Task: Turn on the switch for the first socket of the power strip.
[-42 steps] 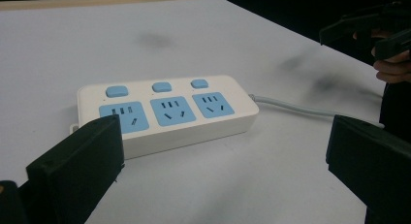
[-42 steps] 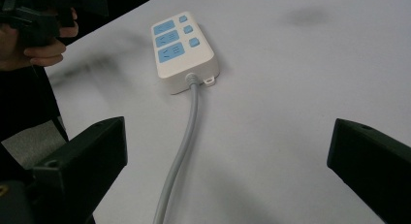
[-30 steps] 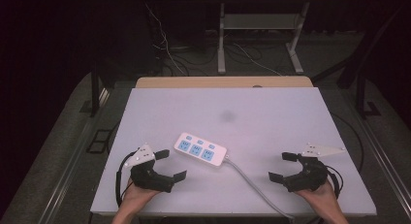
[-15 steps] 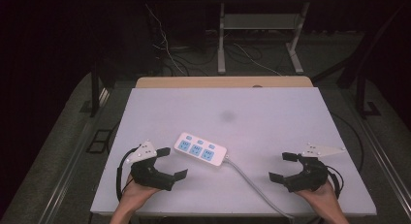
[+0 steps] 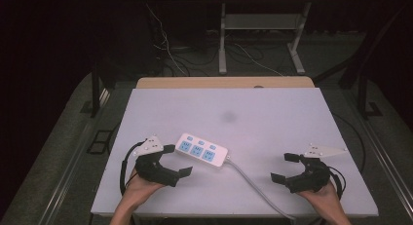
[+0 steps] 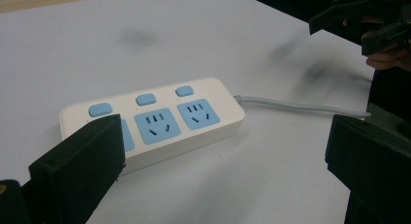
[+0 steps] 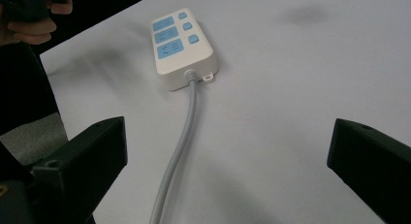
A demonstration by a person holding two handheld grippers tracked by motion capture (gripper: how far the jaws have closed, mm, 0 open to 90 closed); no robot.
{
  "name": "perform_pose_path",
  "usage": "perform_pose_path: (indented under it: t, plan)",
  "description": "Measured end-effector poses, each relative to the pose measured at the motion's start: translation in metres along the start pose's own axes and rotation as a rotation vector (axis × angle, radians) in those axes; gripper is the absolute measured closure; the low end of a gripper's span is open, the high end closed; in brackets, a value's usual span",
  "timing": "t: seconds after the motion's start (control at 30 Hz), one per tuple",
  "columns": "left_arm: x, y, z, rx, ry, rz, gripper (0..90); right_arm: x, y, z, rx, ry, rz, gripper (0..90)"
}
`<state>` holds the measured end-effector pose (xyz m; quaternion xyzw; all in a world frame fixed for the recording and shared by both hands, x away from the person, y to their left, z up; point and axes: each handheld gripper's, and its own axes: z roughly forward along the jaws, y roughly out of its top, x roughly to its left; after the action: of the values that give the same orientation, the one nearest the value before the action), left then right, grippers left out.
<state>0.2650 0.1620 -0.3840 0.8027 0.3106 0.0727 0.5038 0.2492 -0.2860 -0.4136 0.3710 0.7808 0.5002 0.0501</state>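
Note:
A white power strip [image 5: 202, 150] with three blue sockets and three blue buttons lies on the white table [image 5: 253, 113], left of centre near the front. Its grey cable [image 5: 253, 186] runs off the front edge. My left gripper [image 5: 176, 160] stands open just left of the strip, its jaws wide apart, one close beside the strip's near end. The left gripper view has the strip [image 6: 155, 122] right ahead and the cable [image 6: 300, 106] trailing away. My right gripper [image 5: 286, 167] is open near the front right, apart from the cable. The right gripper view looks along the cable [image 7: 184, 136] to the strip [image 7: 181, 47].
A faint dark smudge [image 5: 229, 117] marks the table's middle. A wooden strip [image 5: 224, 82] borders the far edge. Behind the table are a metal stand [image 5: 263, 30] and loose cables [image 5: 185, 59] on the dark floor.
The left gripper has crept forward and right, closer to the power strip's left end. The right gripper has barely moved.

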Motion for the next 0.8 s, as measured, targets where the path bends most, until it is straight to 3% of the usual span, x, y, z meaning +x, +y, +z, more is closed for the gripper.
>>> perform_pose_path:
  t: [0.8]
  plan:
    - [0.006, 0.029, 0.026, 0.122, -0.029, 0.028, 0.0, -0.001, -0.001, 0.000, 0.002, 0.002, 0.002, 0.3]
